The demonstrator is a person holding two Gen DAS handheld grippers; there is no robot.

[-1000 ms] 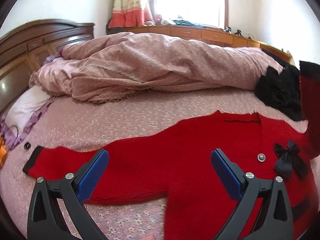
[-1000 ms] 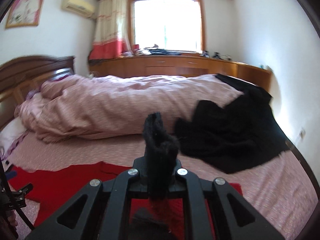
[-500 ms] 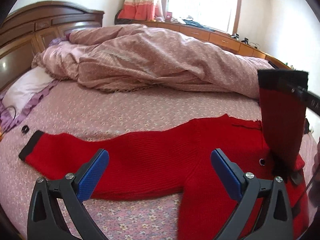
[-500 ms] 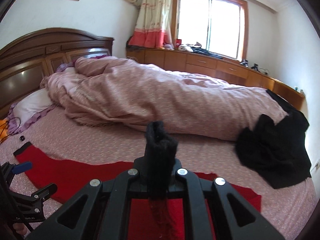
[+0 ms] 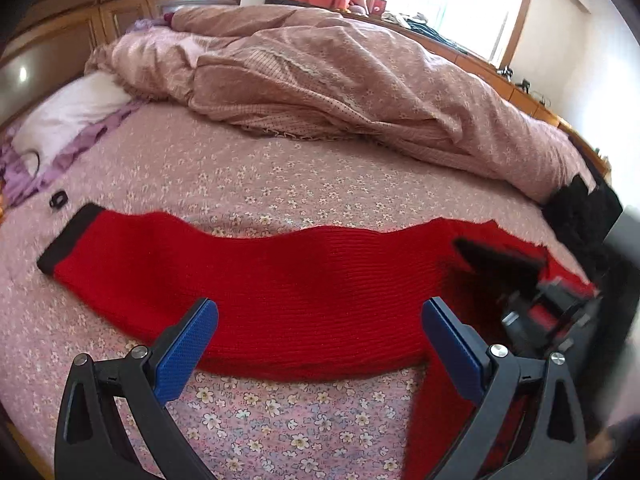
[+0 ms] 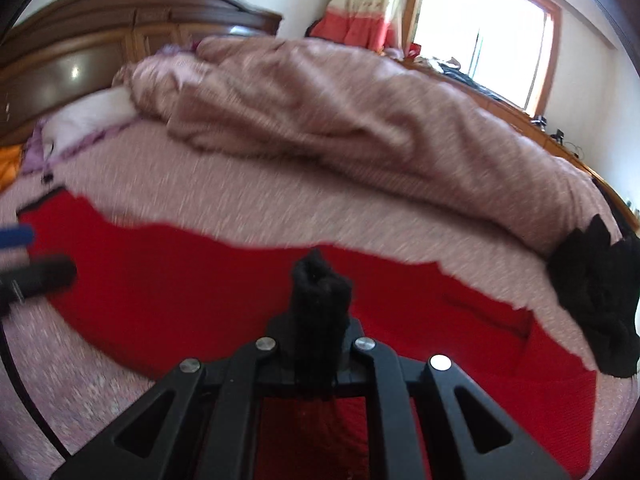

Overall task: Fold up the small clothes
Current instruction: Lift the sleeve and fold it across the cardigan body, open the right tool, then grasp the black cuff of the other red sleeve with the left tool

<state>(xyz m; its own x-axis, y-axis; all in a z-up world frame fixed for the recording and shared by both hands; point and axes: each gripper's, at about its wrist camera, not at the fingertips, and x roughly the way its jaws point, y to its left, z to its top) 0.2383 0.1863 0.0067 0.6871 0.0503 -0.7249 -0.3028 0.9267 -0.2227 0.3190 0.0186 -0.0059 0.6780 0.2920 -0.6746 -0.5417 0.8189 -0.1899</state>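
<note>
We hold two grippers over a red knit sweater point(image 5: 304, 284) spread flat on a bed whose pink sheet point(image 5: 248, 168) is printed with small pale flowers. The sweater's knit shows fine ribs running across it; one long sleeve stretches out to the left and ends in a black cuff point(image 5: 66, 242), a dark band lying flat on the sheet. Behind it a dusty-pink quilt point(image 5: 360, 76) lies bunched in soft folds, its lining dotted and edged with lace, and a white pillow point(image 5: 68, 116) with a purple border sits at the carved dark-wood headboard point(image 5: 80, 32).

Our left gripper point(image 5: 320, 344) hangs just over the near edge of the sweater, its blue textured pads point(image 5: 186, 350) spread wide with nothing between them. Our right gripper point(image 6: 318, 344) is pressed together on the other black cuff point(image 6: 320, 304), a fuzzy, crumpled tuft that stands up out of the black jaws, with the red sleeve trailing beneath.

The left wrist view alone shows the weave, the flower print and a small black ring-like thing point(image 5: 58, 200) on the sheet near the flat cuff; there the right gripper appears only as a blurred dark shape at the right edge. The right wrist view, smeared by motion, alone shows the pinch itself, and more of a heap of black fabric point(image 6: 596, 304) at the quilt's far right end, lying against the sweater's upper right part.
</note>
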